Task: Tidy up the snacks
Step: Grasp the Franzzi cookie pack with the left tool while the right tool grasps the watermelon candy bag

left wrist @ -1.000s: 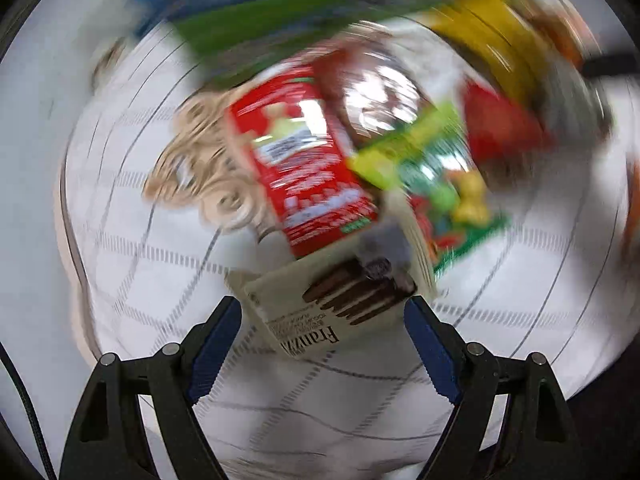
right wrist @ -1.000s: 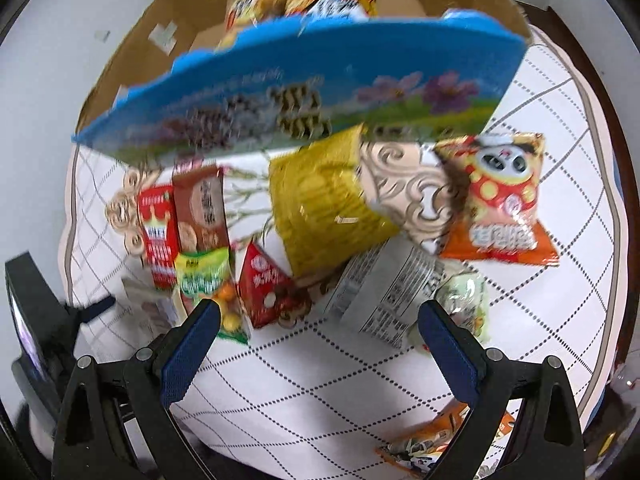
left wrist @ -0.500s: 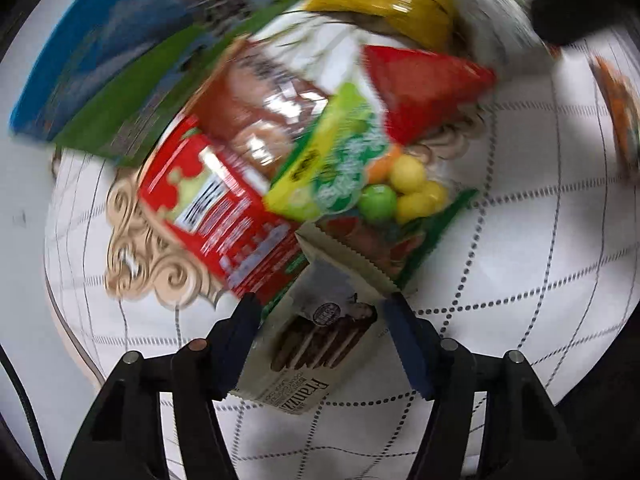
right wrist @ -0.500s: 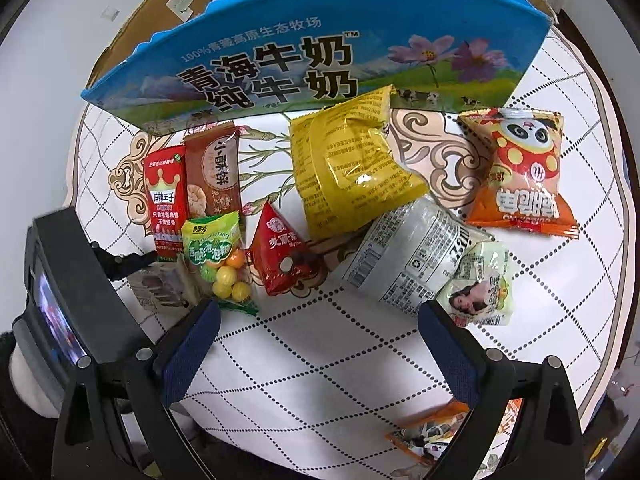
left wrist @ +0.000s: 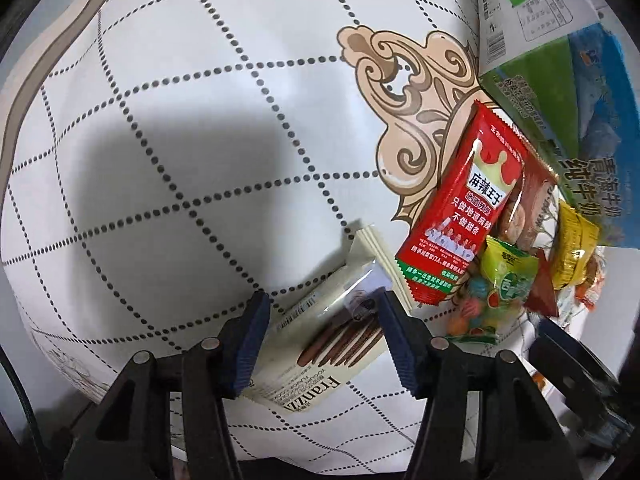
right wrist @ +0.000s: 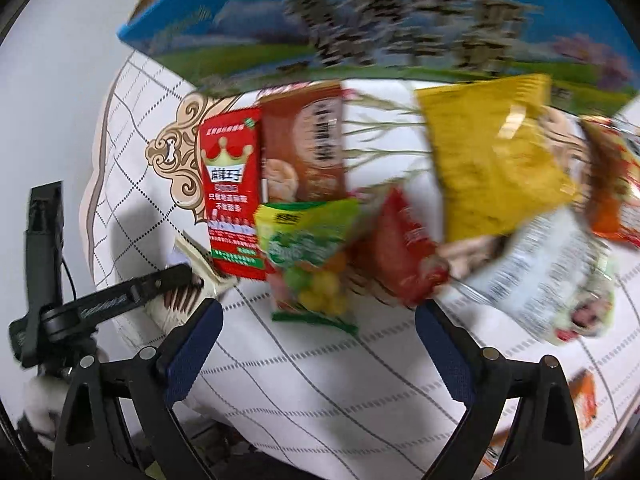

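While my left wrist view holds sharp, I see the left gripper (left wrist: 322, 334) pinching the cream wafer pack (left wrist: 320, 344) between both blue pads, low on the white tablecloth (left wrist: 180, 140), its far end just beside the red snack pack (left wrist: 464, 216) | right wrist view, blurred: right gripper (right wrist: 318, 344) jaws spread wide and holding nothing, above the cloth near the green candy bag (right wrist: 312, 252); milk carton box (right wrist: 380, 24) behind.

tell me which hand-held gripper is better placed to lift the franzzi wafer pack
Left. The left hand-held gripper already has its blue pads on either side of the Franzzi wafer pack. The right hand-held gripper is open over bare tablecloth near the green candy bag.
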Tool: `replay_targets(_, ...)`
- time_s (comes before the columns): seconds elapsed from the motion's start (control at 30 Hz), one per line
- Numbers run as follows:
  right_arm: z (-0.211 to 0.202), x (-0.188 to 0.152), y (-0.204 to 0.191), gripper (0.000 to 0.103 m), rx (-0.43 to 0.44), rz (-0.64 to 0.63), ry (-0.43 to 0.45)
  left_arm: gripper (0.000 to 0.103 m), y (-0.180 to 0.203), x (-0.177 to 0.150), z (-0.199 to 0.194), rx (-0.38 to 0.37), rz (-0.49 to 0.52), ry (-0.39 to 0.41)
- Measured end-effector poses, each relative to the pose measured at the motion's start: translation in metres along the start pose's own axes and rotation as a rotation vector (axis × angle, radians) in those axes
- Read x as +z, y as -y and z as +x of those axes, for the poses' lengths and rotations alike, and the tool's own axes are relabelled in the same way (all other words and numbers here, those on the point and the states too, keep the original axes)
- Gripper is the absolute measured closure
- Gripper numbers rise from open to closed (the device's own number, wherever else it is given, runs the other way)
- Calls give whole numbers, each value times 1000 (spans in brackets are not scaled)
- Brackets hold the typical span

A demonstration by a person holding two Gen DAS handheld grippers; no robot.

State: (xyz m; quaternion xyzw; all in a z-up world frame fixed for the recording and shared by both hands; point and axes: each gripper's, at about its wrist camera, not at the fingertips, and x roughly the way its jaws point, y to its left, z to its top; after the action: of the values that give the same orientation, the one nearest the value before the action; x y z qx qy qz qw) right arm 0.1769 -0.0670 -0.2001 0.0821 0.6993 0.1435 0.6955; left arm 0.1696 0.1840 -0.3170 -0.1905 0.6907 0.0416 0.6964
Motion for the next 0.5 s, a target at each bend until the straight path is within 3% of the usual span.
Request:
replay_targets(0.1, 21, 8, -9, 15, -23, -1, -33, 48, 4, -10, -5, 53, 148, 12)
replay_targets(0.23, 45, 11, -19, 41, -87, -32, -54, 44, 62, -23, -6, 149, 373, -13)
replay_targets(0.33, 41, 4, -21, 50, -107, -82, -40, 41, 86, -38, 7, 258, 547, -39)
replay_targets(0.43, 37, -10, -16, 50, -124, -117, -76, 44, 106, -42, 14, 295, 569, -32)
replay_targets(0.5, 34, -23, -11, 50, -136, -142, -107, 48, 110, -41, 11, 273, 491, -7)
